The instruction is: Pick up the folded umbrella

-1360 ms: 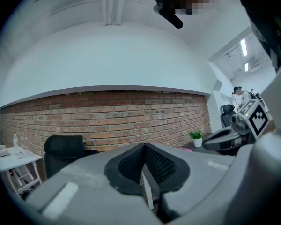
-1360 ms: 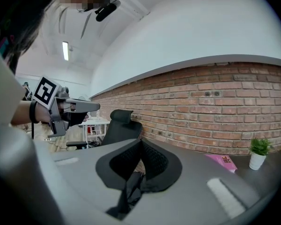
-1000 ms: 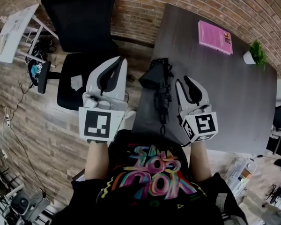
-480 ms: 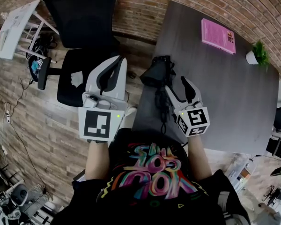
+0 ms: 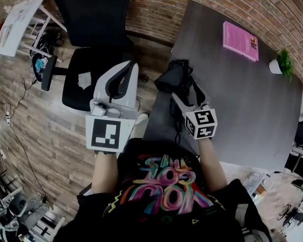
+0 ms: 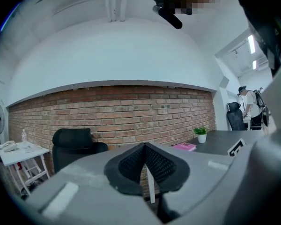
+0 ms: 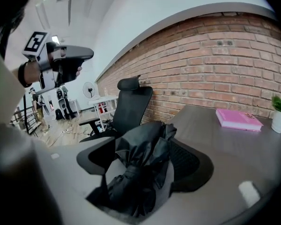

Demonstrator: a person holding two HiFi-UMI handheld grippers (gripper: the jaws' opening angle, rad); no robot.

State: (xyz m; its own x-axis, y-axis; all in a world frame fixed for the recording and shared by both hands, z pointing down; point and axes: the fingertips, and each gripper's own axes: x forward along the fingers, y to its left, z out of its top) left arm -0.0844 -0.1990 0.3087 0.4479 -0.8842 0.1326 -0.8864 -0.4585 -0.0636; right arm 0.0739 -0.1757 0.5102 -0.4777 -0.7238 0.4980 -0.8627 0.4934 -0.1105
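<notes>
The folded black umbrella (image 5: 174,78) lies near the left edge of the dark grey table (image 5: 242,105), its strap trailing toward me. My right gripper (image 5: 186,94) has come down over it, and its jaws have just been opening. In the right gripper view the crumpled umbrella (image 7: 141,170) sits between the two widely spread pads (image 7: 189,165), which stand apart from it. My left gripper (image 5: 122,73) hovers left of the table, over the floor. Its jaws (image 6: 144,150) are shut on nothing.
A pink book (image 5: 240,40) and a small potted plant (image 5: 282,64) lie at the table's far side. A black office chair (image 5: 86,29) stands left of the table, with a white stand (image 5: 15,24) beyond it. A brick wall runs behind.
My right gripper has dropped and moved left onto the umbrella, with its jaws spreading from nearly shut to wide. The left gripper has stayed where it was.
</notes>
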